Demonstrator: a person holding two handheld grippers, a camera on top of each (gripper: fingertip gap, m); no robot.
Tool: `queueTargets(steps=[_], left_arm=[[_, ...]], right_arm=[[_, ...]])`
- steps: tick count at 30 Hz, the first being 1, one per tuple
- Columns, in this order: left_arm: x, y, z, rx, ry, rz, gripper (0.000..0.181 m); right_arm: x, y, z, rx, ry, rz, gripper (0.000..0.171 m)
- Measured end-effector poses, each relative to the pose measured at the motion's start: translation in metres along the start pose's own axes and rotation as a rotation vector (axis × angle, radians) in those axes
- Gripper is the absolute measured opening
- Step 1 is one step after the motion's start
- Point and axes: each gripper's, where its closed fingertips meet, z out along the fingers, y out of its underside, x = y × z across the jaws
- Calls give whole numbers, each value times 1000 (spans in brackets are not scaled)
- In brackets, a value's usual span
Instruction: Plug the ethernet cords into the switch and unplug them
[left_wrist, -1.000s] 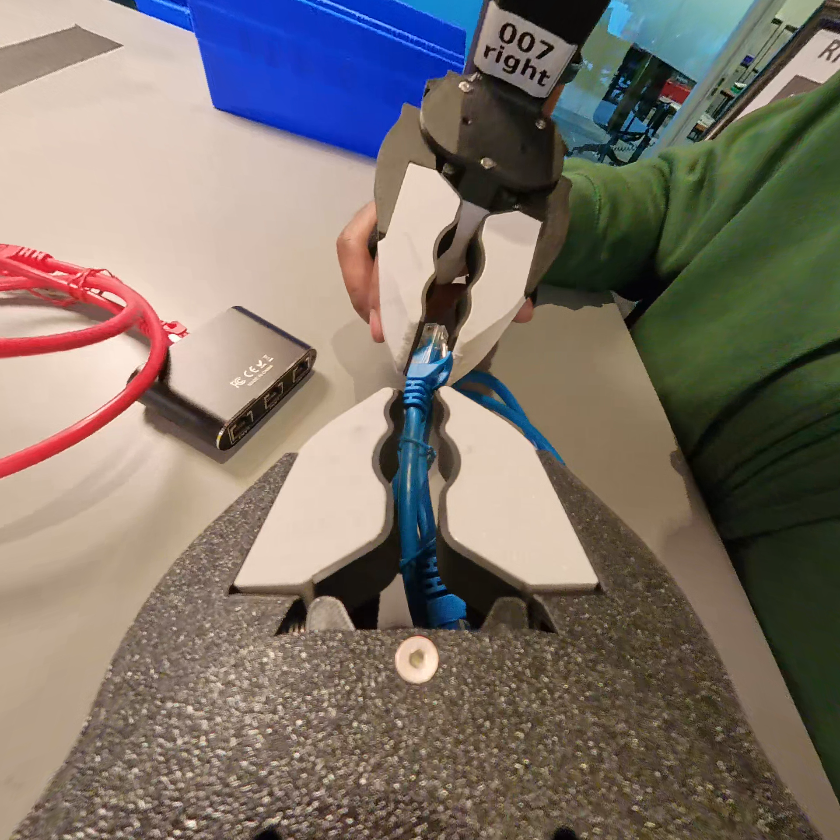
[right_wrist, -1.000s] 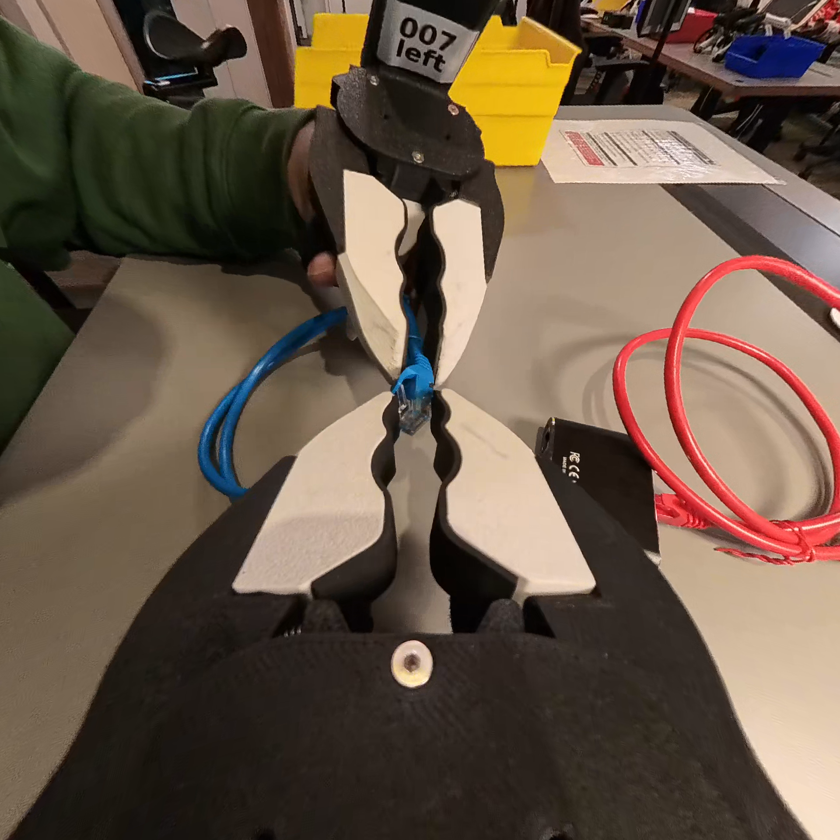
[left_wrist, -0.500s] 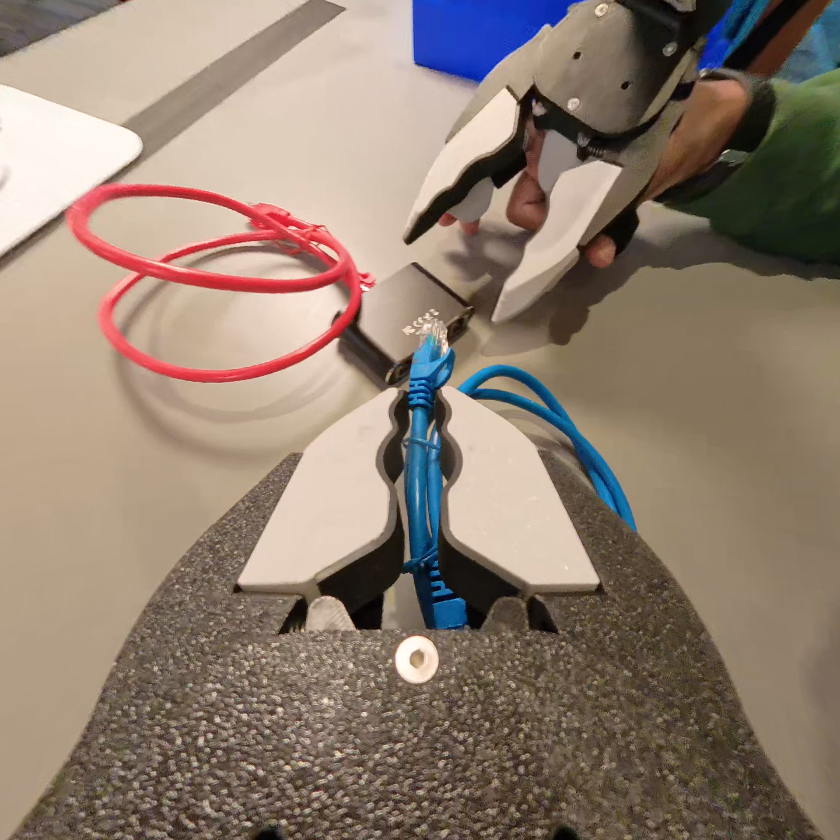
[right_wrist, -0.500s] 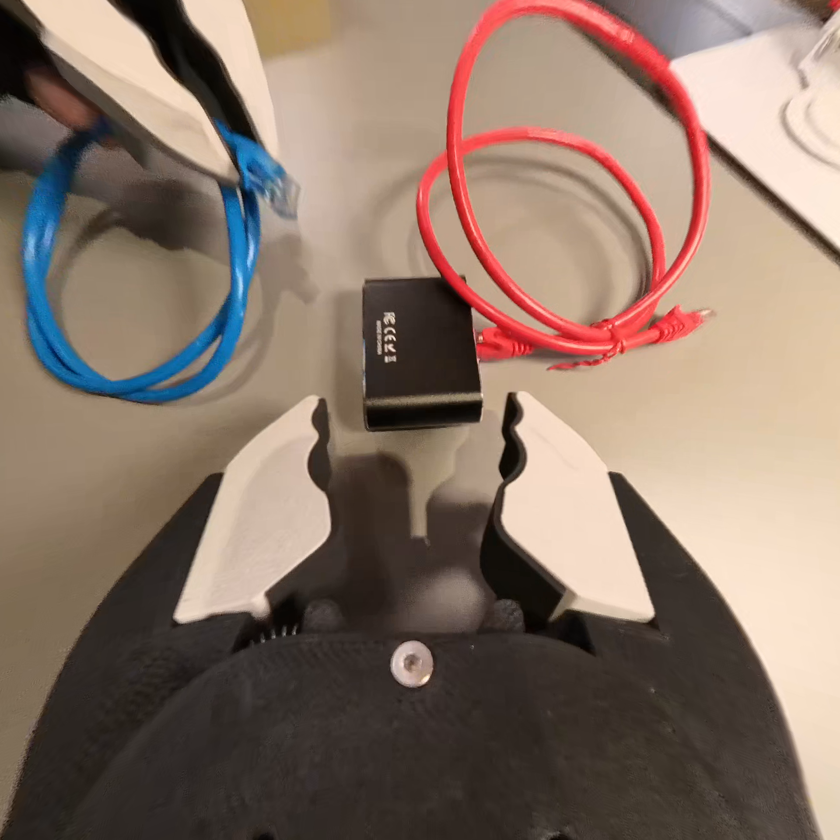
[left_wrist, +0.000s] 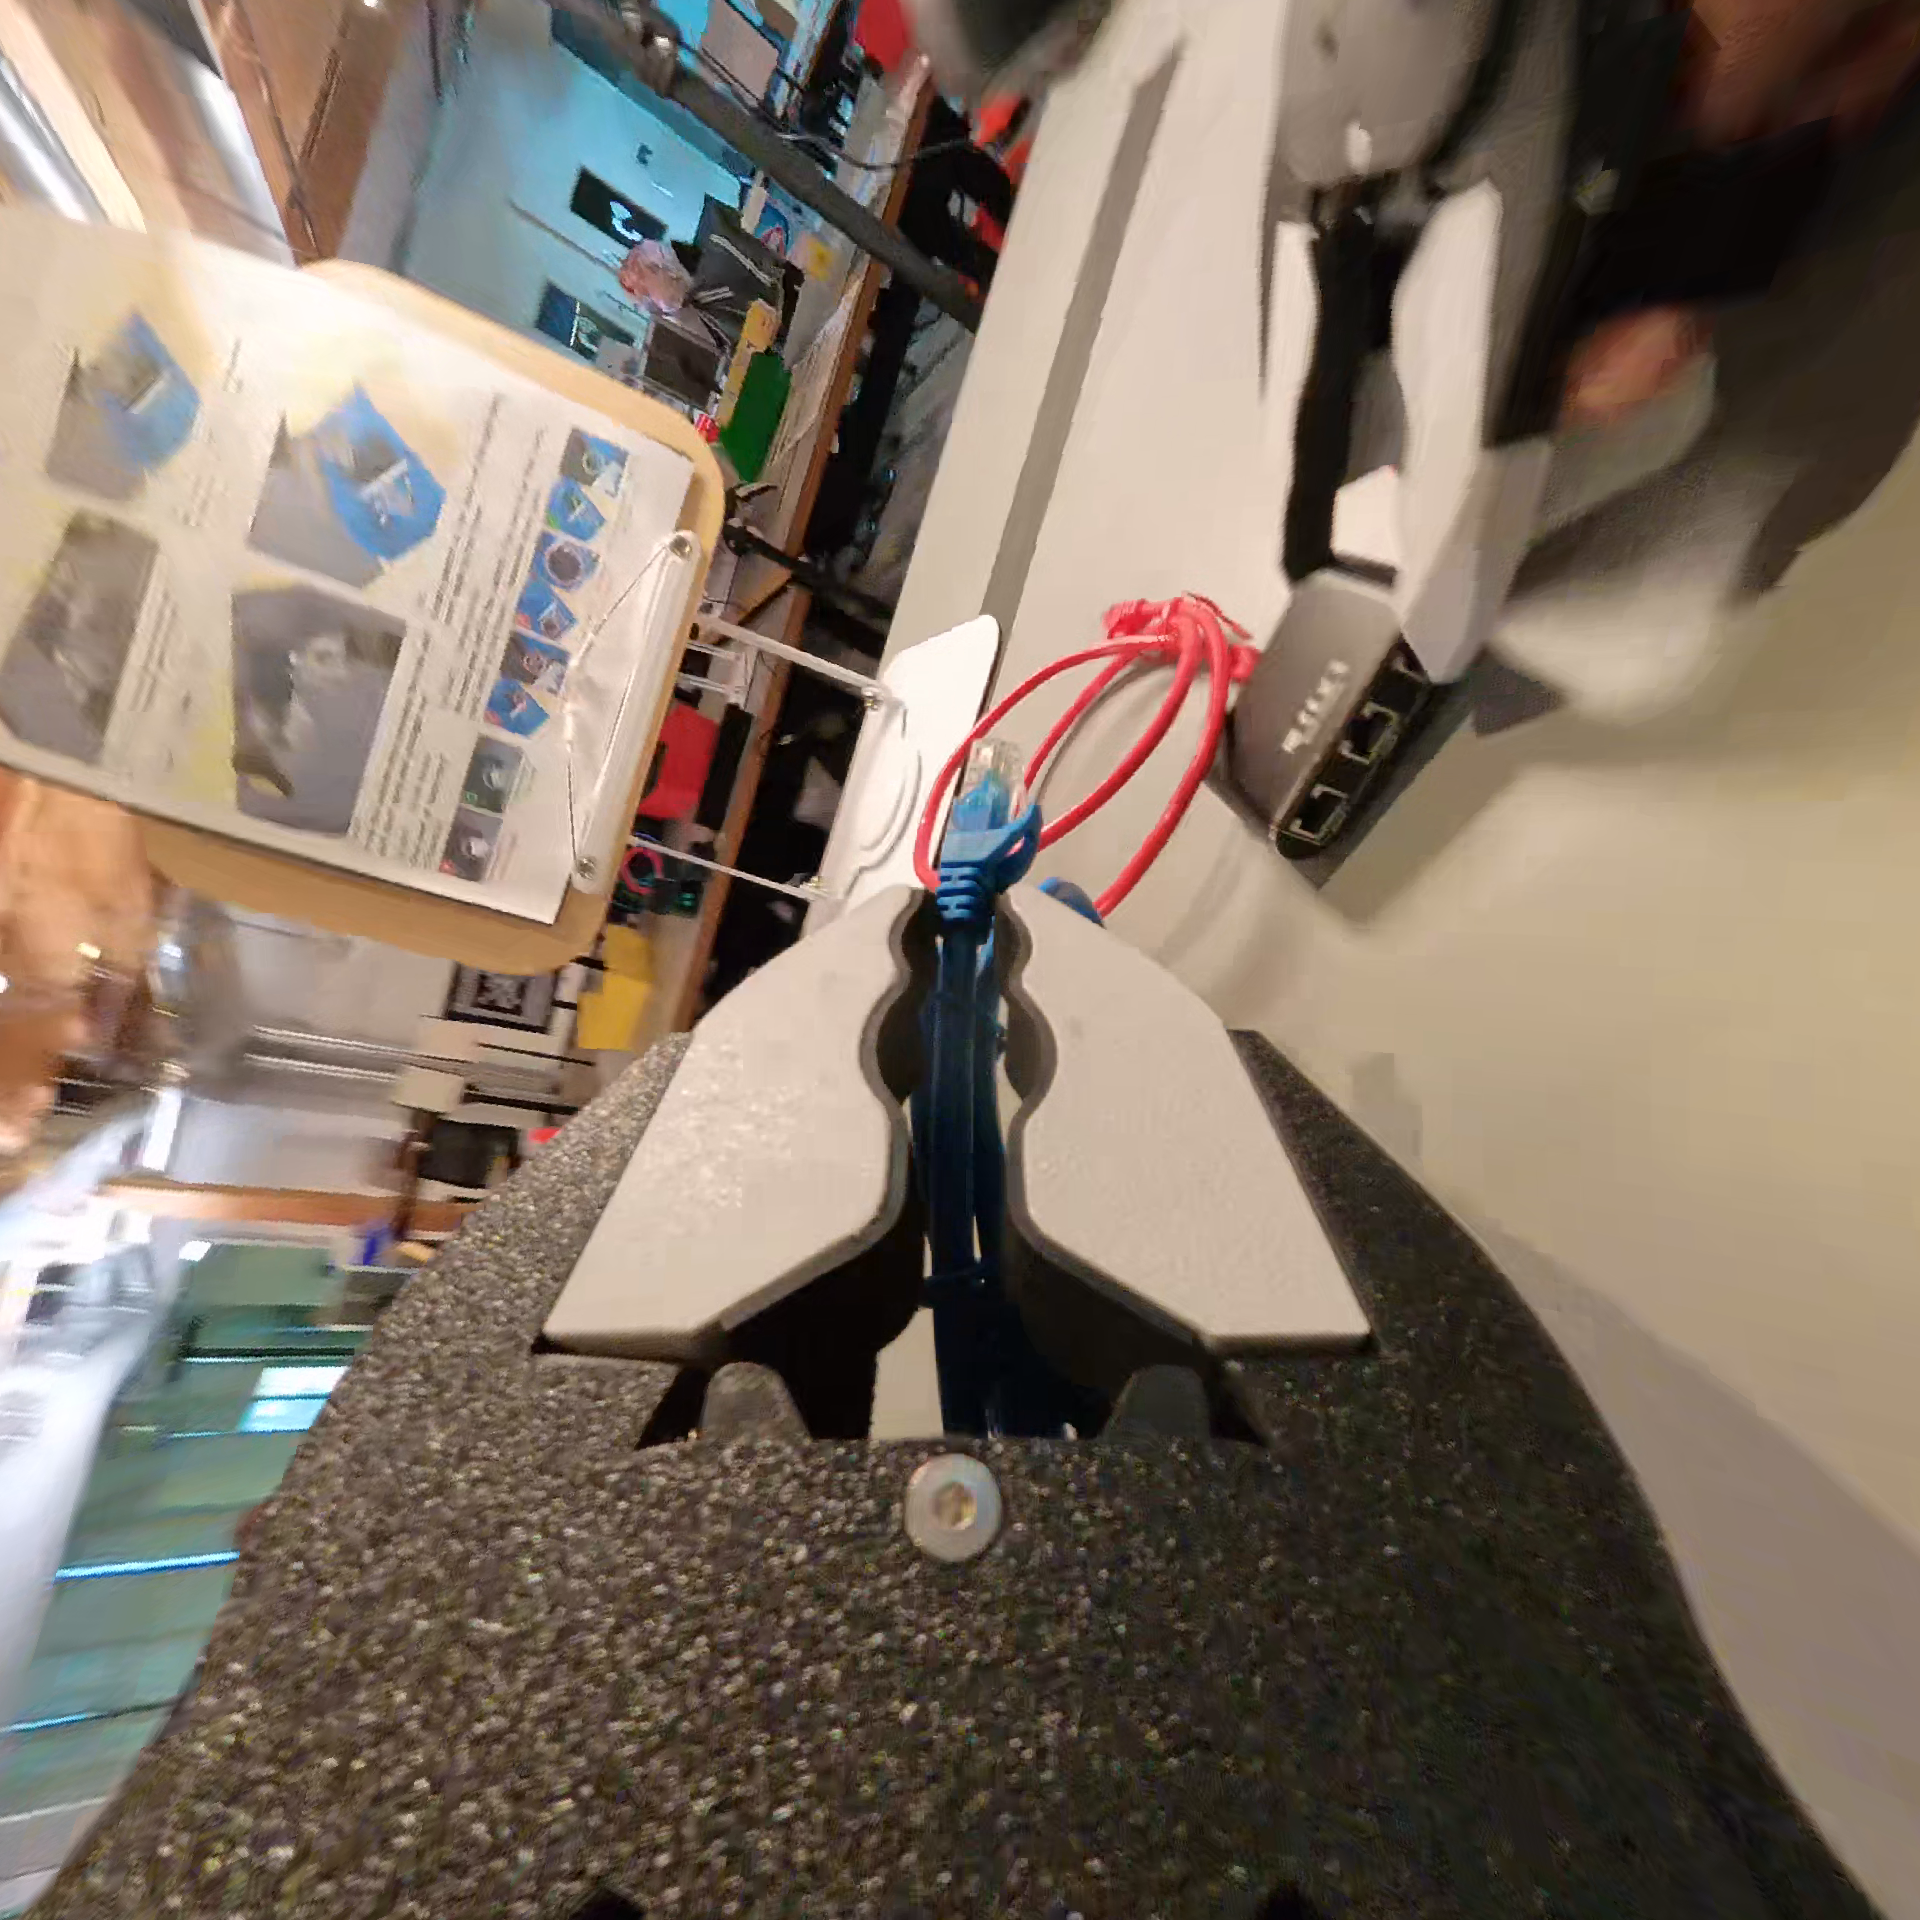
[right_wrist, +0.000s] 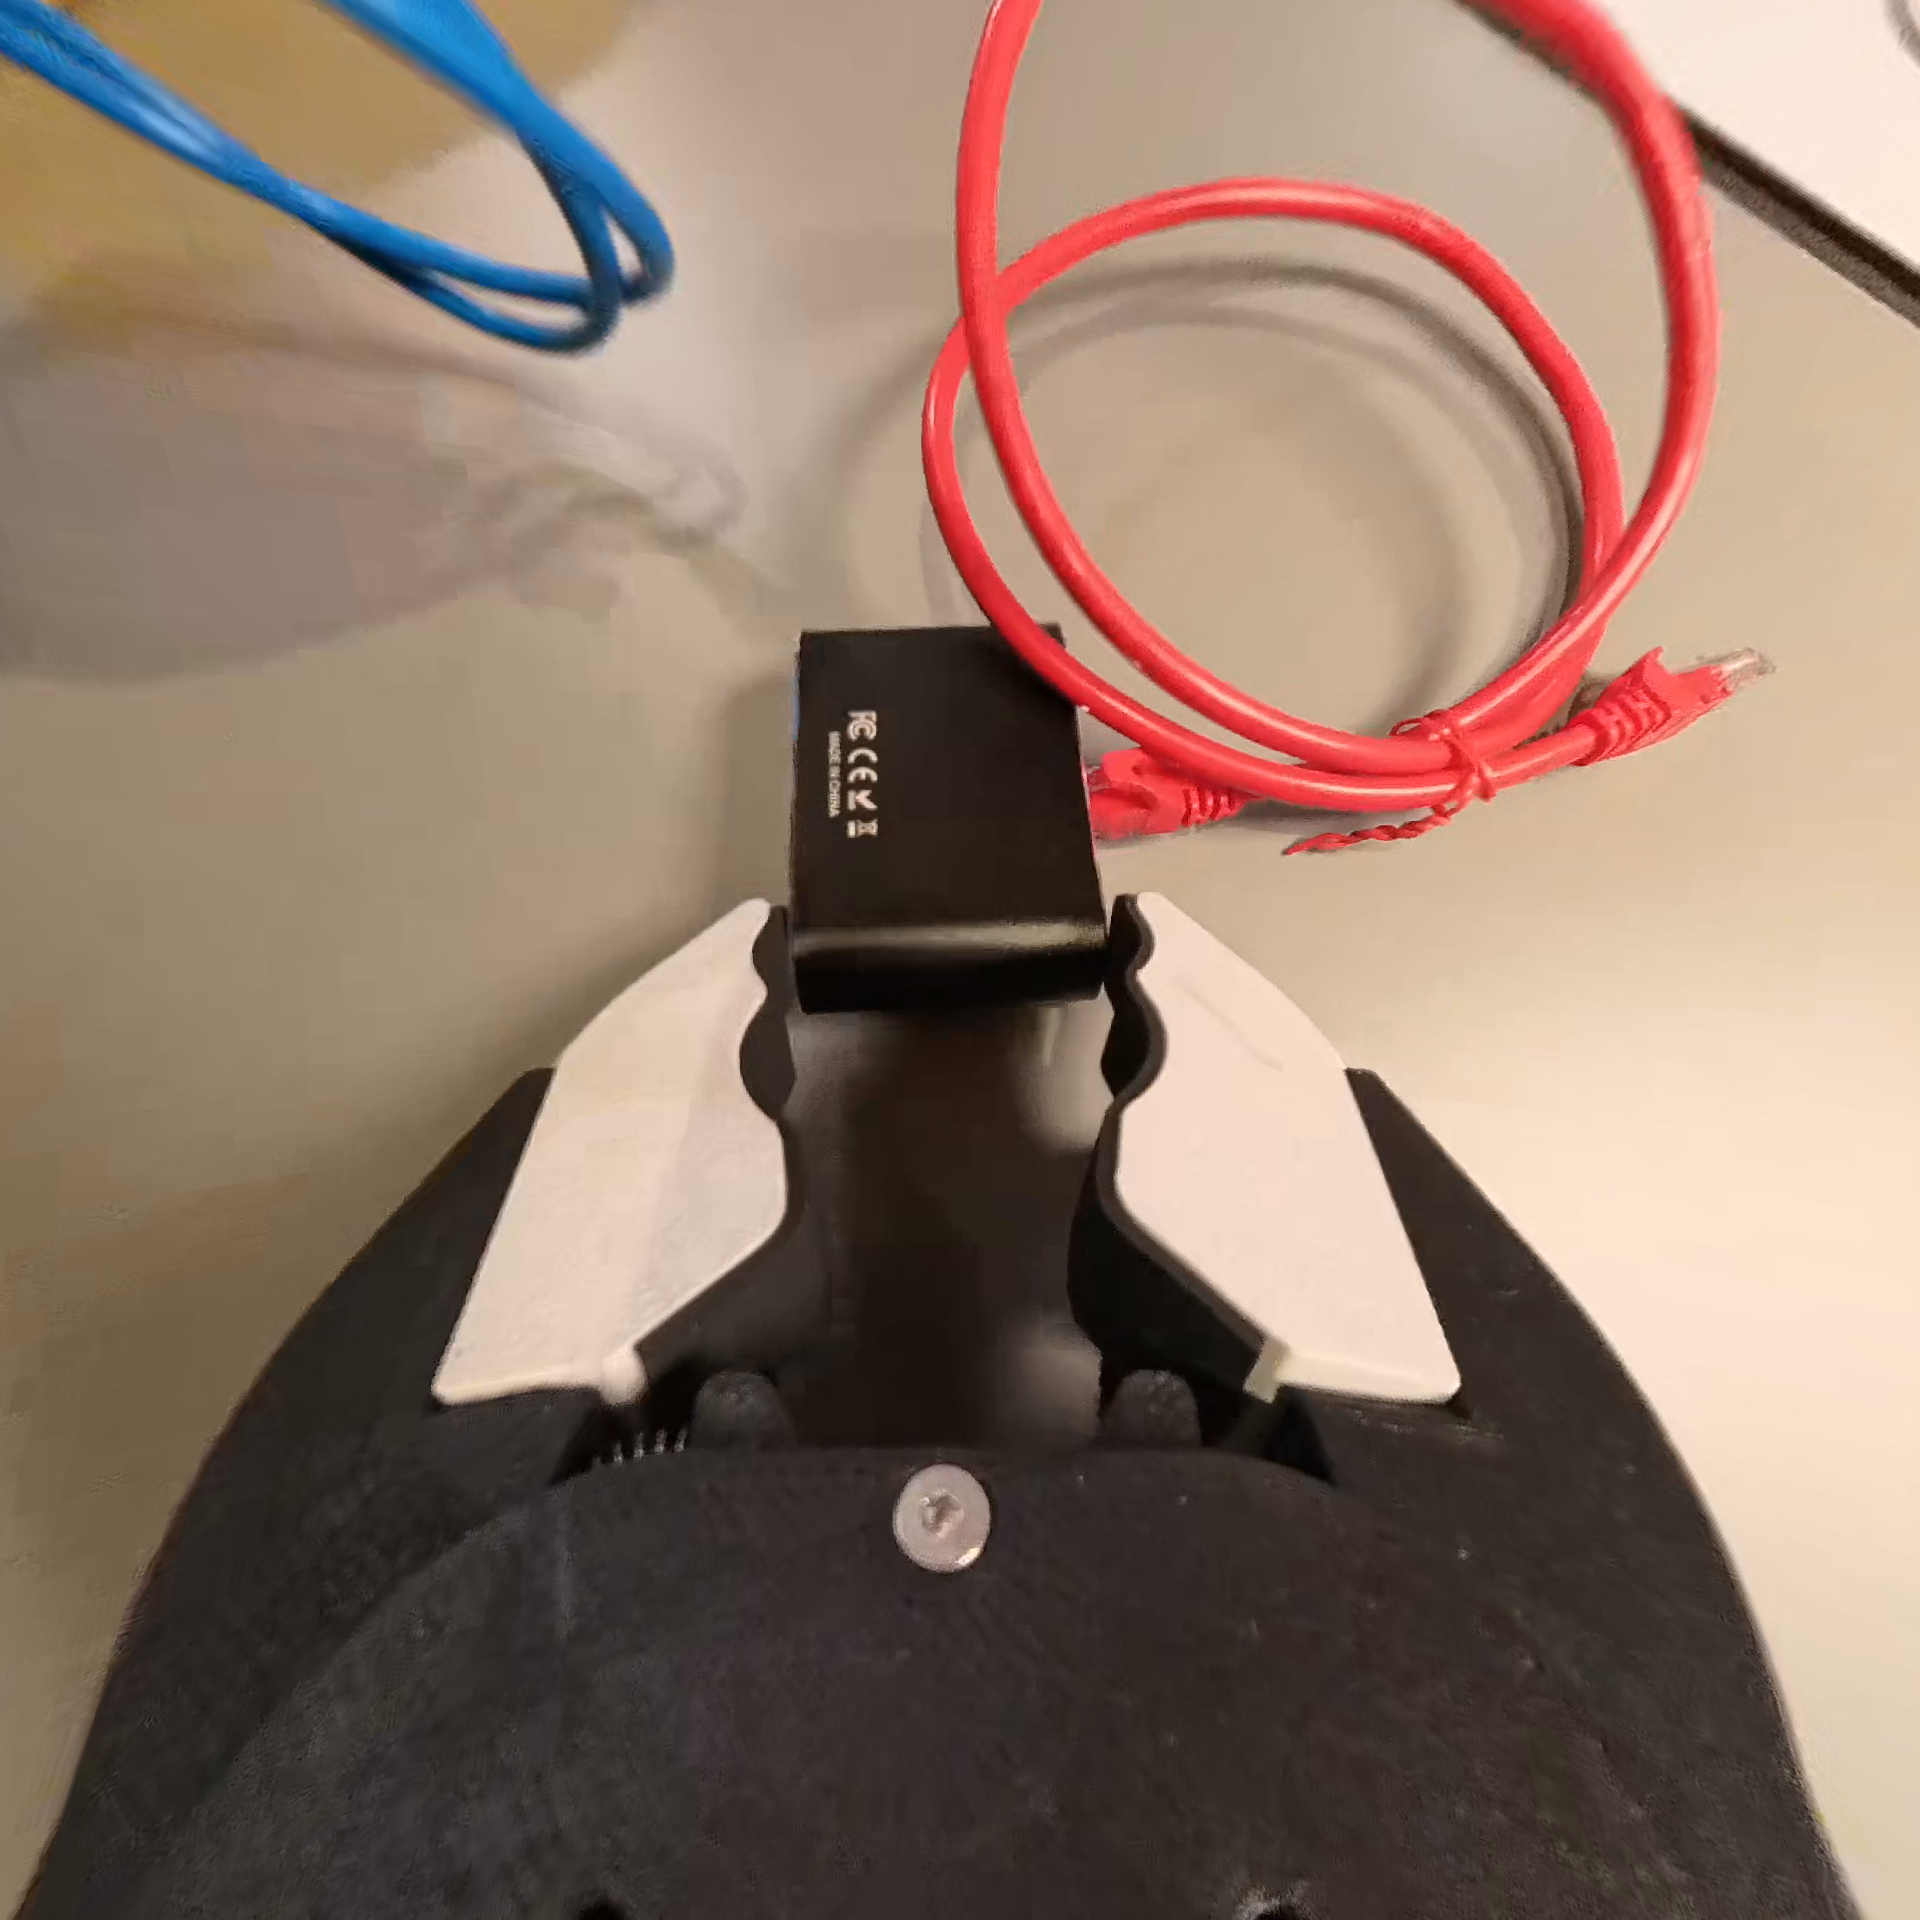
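Observation:
My left gripper (left_wrist: 961, 914) is shut on the blue ethernet cord (left_wrist: 956, 1091). Its clear plug (left_wrist: 987, 779) sticks out past the fingertips and points to the left of the switch, apart from it. The black switch (left_wrist: 1340, 717) lies on the table with its ports facing this gripper. In the right wrist view my right gripper (right_wrist: 945, 925) is closed on the near end of the switch (right_wrist: 935, 790), one finger on each side. It also shows blurred in the left wrist view (left_wrist: 1392, 613). The blue cord's loop (right_wrist: 613, 291) hangs at top left.
A tied coil of red ethernet cord (right_wrist: 1455, 748) lies just right of the switch, one plug beside it; it also shows in the left wrist view (left_wrist: 1174, 623). A printed sheet on a wooden stand (left_wrist: 364, 582) rises from a white base (left_wrist: 935, 707). The table (right_wrist: 312, 935) is grey.
My right gripper has moved forward and narrowed its fingers onto the switch's end. My left gripper has rolled onto its side with the blue cord and shifted, so the plug now points left of the switch.

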Motion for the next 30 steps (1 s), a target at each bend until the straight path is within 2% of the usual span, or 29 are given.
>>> queueTargets(steps=[5, 11, 30], left_arm=[[47, 7, 25, -111, 54, 245, 11], [69, 19, 48, -179, 37, 372, 10], [77, 12, 60, -212, -22, 348, 9]], right_arm=[[-1, -10, -7, 80, -35, 144, 59], [-2, -12, -17, 132, -77, 235, 59], [1, -9, -21, 170, 33, 303, 59]])
